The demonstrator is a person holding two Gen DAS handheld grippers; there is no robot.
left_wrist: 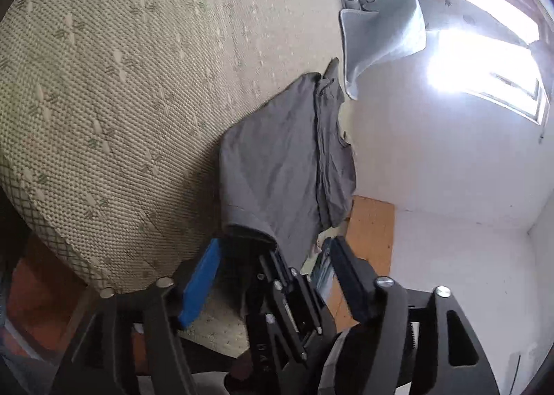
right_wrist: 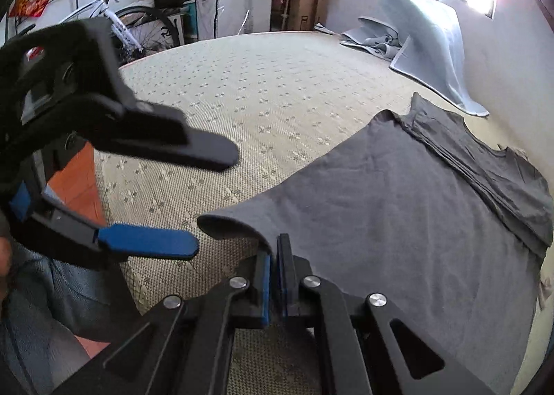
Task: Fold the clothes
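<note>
Item: grey T-shirt (right_wrist: 398,221), lying flat on the patterned mattress (right_wrist: 242,100). In my right wrist view it fills the area from 3 to 5 o'clock, with one side already folded over as a strip along its 2 o'clock edge.

Position relative to my right gripper (right_wrist: 276,273): the shirt's near corner sits at 6 o'clock in that view, caught between the two blue pads, which stand pressed together on the cloth. The corner curls up just to the 10 o'clock side of the pads. The rest of the shirt spreads away from the gripper toward 2 o'clock.

Position relative to my left gripper (right_wrist: 194,201): seen from the right wrist at 9 o'clock, it hangs over bare mattress just beside the lifted corner, fingers spread wide, holding nothing. From the left wrist view, the same shirt (left_wrist: 277,159) lies beyond the fingertips (left_wrist: 273,256), toward 12 o'clock, and I see the right gripper's clamp gripping the hem between my open fingers.

Orientation: long axis runs from the held hem at 6 o'clock toward the neck end at 1 o'clock in the right wrist view.

Also on the mattress: pale blue blanket (right_wrist: 426,41), far corner, 1 o'clock, well apart from the shirt.
</note>
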